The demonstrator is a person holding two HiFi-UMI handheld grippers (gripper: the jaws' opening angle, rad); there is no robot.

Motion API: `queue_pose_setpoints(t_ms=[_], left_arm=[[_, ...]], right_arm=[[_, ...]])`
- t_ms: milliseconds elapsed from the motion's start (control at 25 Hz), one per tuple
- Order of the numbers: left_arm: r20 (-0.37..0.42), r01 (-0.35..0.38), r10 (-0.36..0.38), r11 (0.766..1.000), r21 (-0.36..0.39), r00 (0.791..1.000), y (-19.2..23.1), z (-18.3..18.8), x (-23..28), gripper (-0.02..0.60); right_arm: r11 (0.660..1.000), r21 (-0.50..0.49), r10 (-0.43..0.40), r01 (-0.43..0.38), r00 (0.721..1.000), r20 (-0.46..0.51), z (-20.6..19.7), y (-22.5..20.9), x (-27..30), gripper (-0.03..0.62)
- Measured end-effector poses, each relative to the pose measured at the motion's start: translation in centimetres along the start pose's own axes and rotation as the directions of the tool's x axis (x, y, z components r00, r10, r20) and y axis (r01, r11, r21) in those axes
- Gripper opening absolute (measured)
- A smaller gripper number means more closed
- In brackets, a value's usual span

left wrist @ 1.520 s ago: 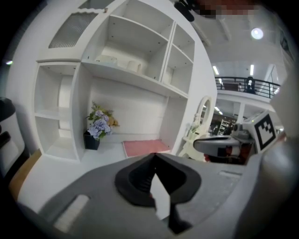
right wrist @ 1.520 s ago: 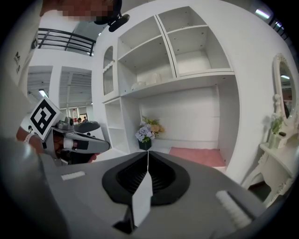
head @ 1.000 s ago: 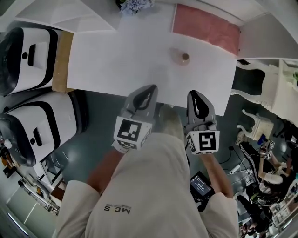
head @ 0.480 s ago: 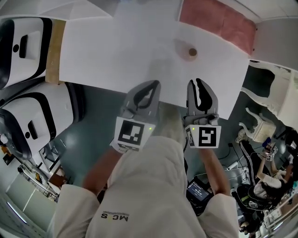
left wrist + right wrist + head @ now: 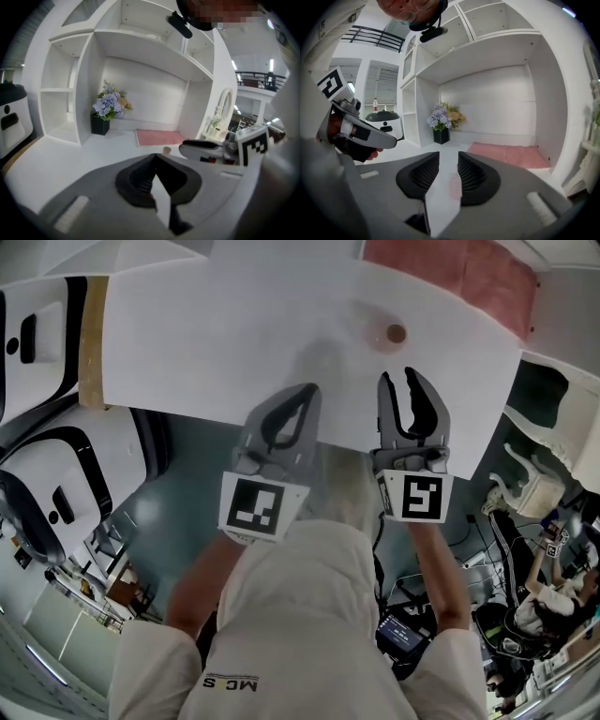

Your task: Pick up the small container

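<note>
A broad white tabletop (image 5: 216,343) fills the upper part of the head view, set in a white shelved alcove. Two rounded white-and-black machines (image 5: 42,474) stand on the floor off its left edge.

The person wears a cream short-sleeved shirt (image 5: 300,615). Short dark print near its hem (image 5: 230,682), seen upside down, seems to read "MC S". Both bare forearms reach forward side by side, each hand holding a grey tool that points at the far edge, with the tips just past the tabletop's near edge.

The left hand-held gripper (image 5: 307,395) has its jaws together, with nothing between them in the left gripper view (image 5: 155,160). The right hand-held gripper (image 5: 398,381) has its jaws apart; they have just been opening. In the right gripper view (image 5: 448,164) only bare tabletop and a faint pinkish blur show in the gap, and the ribbed black pads (image 5: 423,174) press on nothing. Each tool carries a cube with a black-and-white square marker (image 5: 253,507).

A pink rectangular mat (image 5: 450,282) lies at the tabletop's far right corner. A bunch of blue and peach flowers in a black square pot (image 5: 105,115) stands at the back, left of the mat.

The small round pale container with a brown top (image 5: 389,334) stands on the tabletop just short of the mat's near edge. It sits ahead of the right tool's tips and apart from them.
</note>
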State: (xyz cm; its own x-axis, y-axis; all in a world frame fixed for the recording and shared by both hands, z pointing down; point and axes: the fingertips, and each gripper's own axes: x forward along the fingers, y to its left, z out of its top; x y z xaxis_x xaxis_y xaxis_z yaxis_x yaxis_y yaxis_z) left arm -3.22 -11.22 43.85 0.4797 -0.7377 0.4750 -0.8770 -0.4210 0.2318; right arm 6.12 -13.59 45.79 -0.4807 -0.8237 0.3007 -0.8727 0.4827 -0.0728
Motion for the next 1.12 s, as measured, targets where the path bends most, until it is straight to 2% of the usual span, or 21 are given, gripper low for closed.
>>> queue_pose_setpoints(t_ms=[80, 440, 640, 1120], left_arm=[[0.002, -0.001, 0.001, 1.0, -0.002, 1.0, 0.3, -0.3, 0.6, 0.0], [-0.005, -0.015, 0.015, 1.0, -0.008, 1.0, 1.0, -2.5, 3.1, 0.0], [-0.01, -0.016, 0.016, 1.0, -0.001, 1.0, 1.4, -3.2, 4.4, 0.0], [-0.041, -0.037, 0.037, 0.999, -0.011, 0.998, 1.9, -5.2, 5.3, 0.0]], right_arm=[[1.0, 0.007, -0.007, 0.007, 1.0, 0.003, -0.5, -0.5, 0.7, 0.125], [1.0, -0.002, -0.031, 0.031, 1.0, -0.005, -3.5, -2.8, 3.3, 0.138], [1.0, 0.013, 0.004, -0.004, 1.0, 0.0, -4.7, -3.2, 5.0, 0.178], [0.998, -0.039, 0.043, -0.043, 0.999, -0.001, -6.8, -3.9, 7.5, 0.178]])
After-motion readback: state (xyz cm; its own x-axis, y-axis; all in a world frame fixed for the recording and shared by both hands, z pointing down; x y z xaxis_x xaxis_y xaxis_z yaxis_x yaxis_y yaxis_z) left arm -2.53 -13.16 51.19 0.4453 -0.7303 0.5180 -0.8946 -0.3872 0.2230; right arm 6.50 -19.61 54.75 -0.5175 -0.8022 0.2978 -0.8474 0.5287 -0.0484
